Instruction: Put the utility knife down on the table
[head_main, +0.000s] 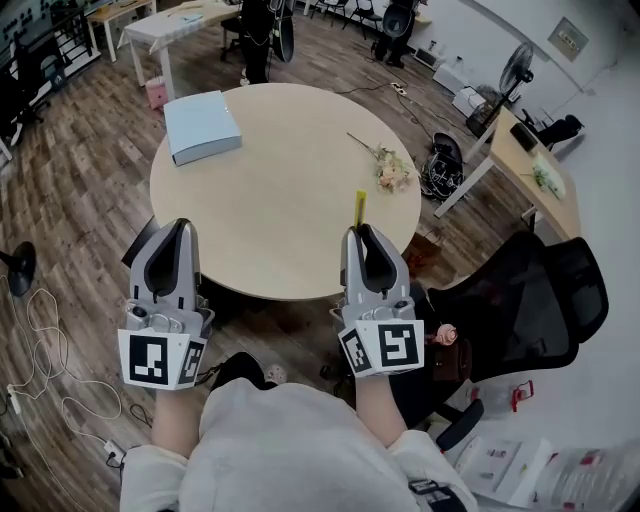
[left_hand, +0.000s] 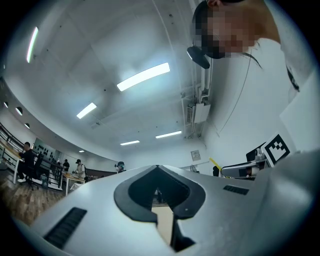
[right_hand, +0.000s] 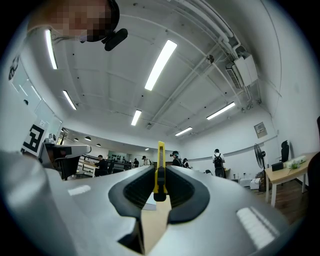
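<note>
Utility knife (head_main: 360, 207) clamped between right gripper (head_main: 363, 234) jaws, over table (head_main: 270, 200) edge — left gripper (head_main: 182, 228) closed, empty

Left gripper (head_main: 183, 228) and right gripper (head_main: 361, 232): each a silver-grey shell tapering to a point, its inner faces lined with black pads (right_hand: 185, 192); a dark ribbed slot (left_hand: 62, 227) marks the shell's flank. Marker cube (head_main: 160, 358): white faces bearing black square codes, one at the rear of each shell. Small metal knobs (head_main: 150, 318) sit just ahead of the cube. Behind the cubes, a pale grey top (head_main: 290, 450) with matching sleeves (head_main: 150, 468); dark print (head_main: 432, 490) on the right sleeve.
</note>
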